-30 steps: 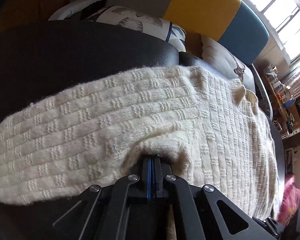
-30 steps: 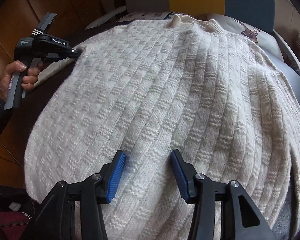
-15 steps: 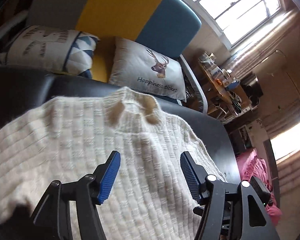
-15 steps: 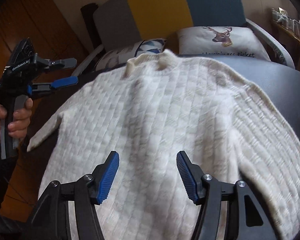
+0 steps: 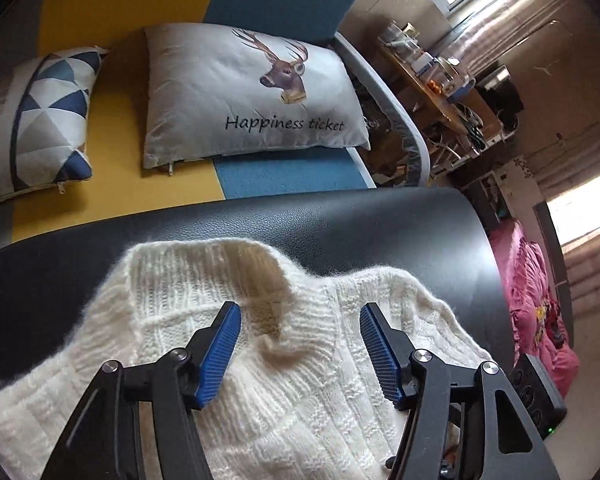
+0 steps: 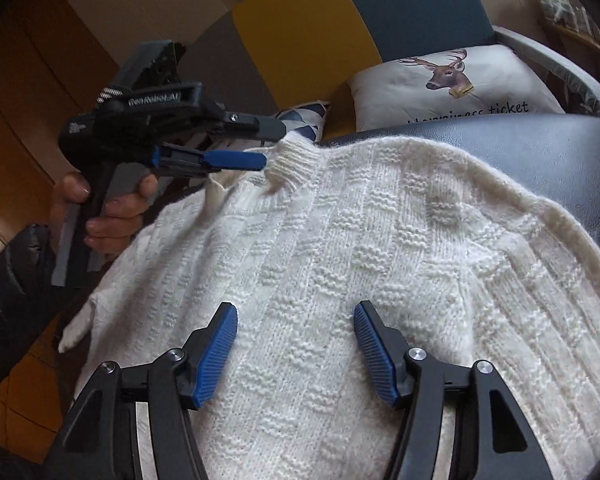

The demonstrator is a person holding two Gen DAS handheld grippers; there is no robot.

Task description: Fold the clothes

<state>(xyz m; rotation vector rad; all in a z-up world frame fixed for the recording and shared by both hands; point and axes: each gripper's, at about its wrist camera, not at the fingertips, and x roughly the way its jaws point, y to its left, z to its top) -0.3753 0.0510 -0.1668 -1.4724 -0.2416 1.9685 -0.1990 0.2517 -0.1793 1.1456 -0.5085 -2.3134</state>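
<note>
The left tool [image 5: 300, 344] stands wide open and holds nothing; its two blue-padded fingers [image 5: 220, 354] sit either side of the ribbed collar [image 5: 260, 280] of a cream knitted sweater [image 5: 284, 400], poised just over the neck opening. In the right wrist view the same tool appears from the side, gripped by a hand [image 6: 108, 212] in a dark sleeve [image 6: 8, 300], with its tips right at the collar; whether they touch the wool cannot be told.

The right tool [image 6: 296, 348] is also spread wide and empty, its fingers hovering over the middle of the sweater's chest, with the basket-weave knit showing between them.

The sweater lies flat, front up, on a black leather-covered bench [image 5: 340, 232], its collar toward the far edge. One sleeve [image 6: 76, 332] trails off the bench's left side; the other shoulder slopes away to the right.

Beyond the bench stands a sofa [image 5: 120, 20] with grey, yellow and blue panels. On it rest a white cushion [image 5: 244, 96] printed with a deer head and the words "Happiness ticket", and beside that a cushion [image 5: 40, 120] patterned with blue triangles. Farther right is a cluttered shelf [image 5: 432, 76] and a heap of pink cloth [image 5: 540, 320].
</note>
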